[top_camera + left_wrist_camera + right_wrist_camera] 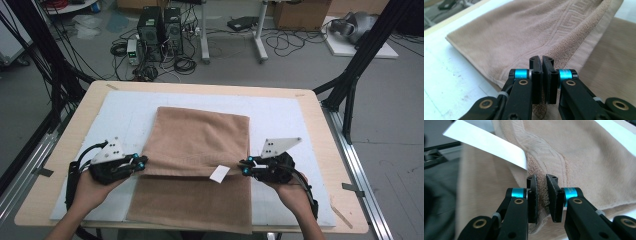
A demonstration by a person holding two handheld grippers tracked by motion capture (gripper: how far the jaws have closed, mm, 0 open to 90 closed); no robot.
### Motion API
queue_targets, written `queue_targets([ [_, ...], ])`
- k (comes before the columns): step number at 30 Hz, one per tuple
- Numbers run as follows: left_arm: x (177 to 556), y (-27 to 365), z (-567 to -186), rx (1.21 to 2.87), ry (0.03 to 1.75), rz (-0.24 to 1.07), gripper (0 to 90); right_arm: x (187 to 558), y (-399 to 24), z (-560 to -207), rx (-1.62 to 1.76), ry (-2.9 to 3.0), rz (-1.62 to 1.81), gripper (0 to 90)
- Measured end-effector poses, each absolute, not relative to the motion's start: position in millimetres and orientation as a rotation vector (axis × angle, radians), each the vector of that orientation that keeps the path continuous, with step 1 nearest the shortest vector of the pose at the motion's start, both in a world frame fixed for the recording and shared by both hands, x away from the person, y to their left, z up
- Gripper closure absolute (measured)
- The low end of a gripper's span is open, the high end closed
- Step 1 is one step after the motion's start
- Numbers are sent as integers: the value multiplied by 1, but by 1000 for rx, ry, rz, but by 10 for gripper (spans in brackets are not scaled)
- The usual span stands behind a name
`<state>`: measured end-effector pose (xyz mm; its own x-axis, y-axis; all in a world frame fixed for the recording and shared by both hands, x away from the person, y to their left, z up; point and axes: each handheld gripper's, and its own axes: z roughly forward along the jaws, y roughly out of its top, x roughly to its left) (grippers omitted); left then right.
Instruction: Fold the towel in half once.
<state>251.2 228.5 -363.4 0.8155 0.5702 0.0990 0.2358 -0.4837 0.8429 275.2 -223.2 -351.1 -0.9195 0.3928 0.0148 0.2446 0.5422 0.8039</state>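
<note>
A tan towel (200, 140) lies on the white mat (280, 112), its far part folded over toward me, with the folded edge running between my two grippers. My left gripper (142, 162) is shut on that edge's left corner; in the left gripper view the jaws (542, 60) pinch the towel (506, 37) beside its patterned border. At the right corner my right gripper (243, 167) is shut on the towel, and in the right gripper view cloth (586, 162) shows between the jaws (541, 178). A white label (219, 173) (486, 142) sticks out beside the right gripper.
The mat covers most of a wooden table (320, 130). The towel's near end hangs over the front edge (190, 227). Black frame posts (350, 85) stand at both sides. Computer towers (160, 30) and cables sit on the floor beyond.
</note>
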Motion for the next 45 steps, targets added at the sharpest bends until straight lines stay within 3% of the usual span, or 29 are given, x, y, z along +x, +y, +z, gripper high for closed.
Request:
queue_targets([
  [3,231,234,-362,2088,559,456,860,255,-224,-347,497,2650,1348,777],
  [4,228,237,-363,2106,561,453,850,251,-224,-347,504,2640,1330,708],
  [7,227,242,-371,2129,598,437,680,248,-229,-351,555,2616,1319,658],
  [8,228,244,-374,2126,602,424,664,248,-230,-354,561,2612,1309,645],
  [19,239,227,-425,2182,612,348,627,257,-205,-409,545,2739,1222,585],
  [25,240,223,-441,2215,607,313,649,259,-200,-436,563,2813,1155,654],
  [32,237,220,-443,2209,575,333,846,261,-202,-440,549,2782,1183,859],
  [45,219,208,-392,2147,496,357,872,255,-225,-391,495,2712,1282,870],
])
